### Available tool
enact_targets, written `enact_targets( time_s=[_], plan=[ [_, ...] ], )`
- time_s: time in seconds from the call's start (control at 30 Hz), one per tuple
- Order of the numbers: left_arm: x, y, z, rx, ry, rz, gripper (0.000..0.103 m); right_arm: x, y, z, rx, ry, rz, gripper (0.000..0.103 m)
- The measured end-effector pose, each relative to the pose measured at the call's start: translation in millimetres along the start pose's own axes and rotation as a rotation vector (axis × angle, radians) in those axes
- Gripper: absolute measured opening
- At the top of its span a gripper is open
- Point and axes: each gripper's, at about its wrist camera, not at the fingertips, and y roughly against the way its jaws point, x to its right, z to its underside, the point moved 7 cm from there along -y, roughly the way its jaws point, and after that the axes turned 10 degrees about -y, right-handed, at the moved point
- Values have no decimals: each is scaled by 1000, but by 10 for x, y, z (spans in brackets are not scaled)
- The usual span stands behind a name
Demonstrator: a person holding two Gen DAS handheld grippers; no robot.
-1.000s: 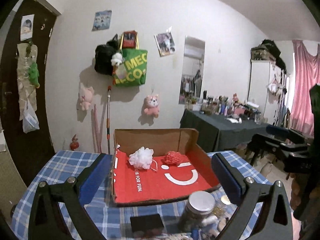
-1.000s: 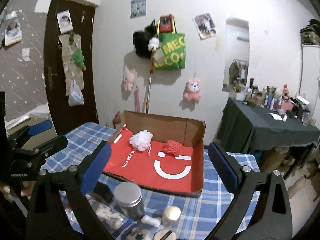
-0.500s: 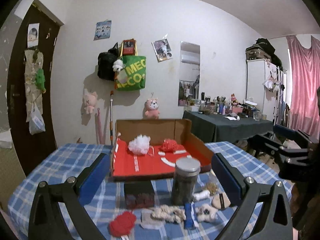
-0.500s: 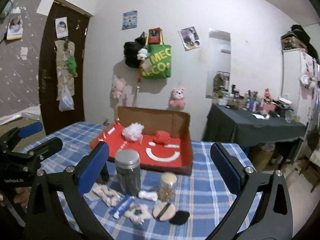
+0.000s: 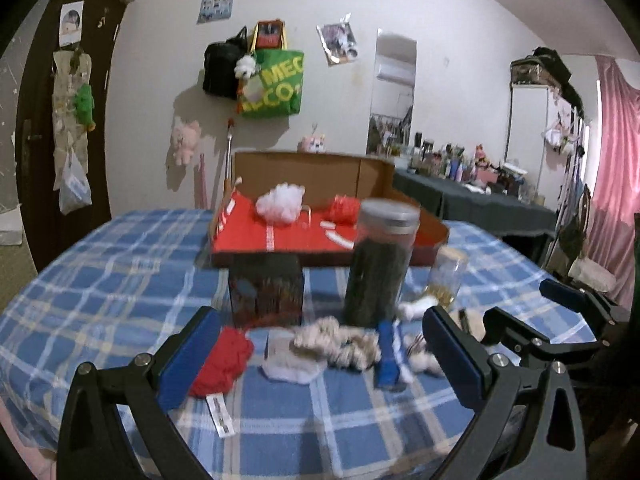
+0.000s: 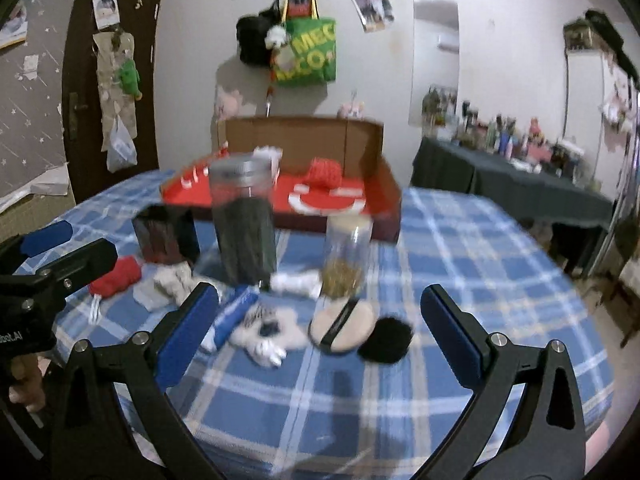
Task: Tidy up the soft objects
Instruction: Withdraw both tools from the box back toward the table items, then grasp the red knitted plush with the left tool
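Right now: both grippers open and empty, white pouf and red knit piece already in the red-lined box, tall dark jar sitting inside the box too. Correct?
Not quite. The tall dark jar stands on the blue plaid tablecloth in front of the red-lined box, not inside it; the left wrist view shows this. The rest holds: left gripper and right gripper open and empty, white pouf and red knit piece in the box.

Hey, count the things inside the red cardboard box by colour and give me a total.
White: 1, the white puff
Red: 1, the red puff
Total: 2 in the box
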Motion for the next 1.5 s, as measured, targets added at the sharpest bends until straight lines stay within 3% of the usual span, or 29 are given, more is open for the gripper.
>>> enact_targets(
  time_s=[0.27,0.77,0.9,1.13,1.27,1.33,1.4,1.5],
  plan=[
    [-95,-238,315,-92,-3,-24,103,21,-232,221,-86,-34,-22,103],
    [-723,-368,420,-184,3,-93,103,-217,-525,294,-183,7,-91,103],
    [-855,-447,475,-225,6,-72,103,-255,-599,329,-218,15,-114,102],
    [-856,-615,541,-280,-44,-27,100,-306,-660,372,-249,59,-141,92],
    [-871,-753,643,-333,-54,-24,86,-331,-684,389,-264,82,-162,84],
    [-877,-780,674,-328,-52,-21,80,-352,-684,413,-271,96,-186,68],
    [-865,-756,654,-305,-61,-12,49,-372,-687,445,-285,100,-219,66],
    [-827,-719,616,-295,-54,16,47,-338,-670,442,-284,89,-229,49]
  ],
)
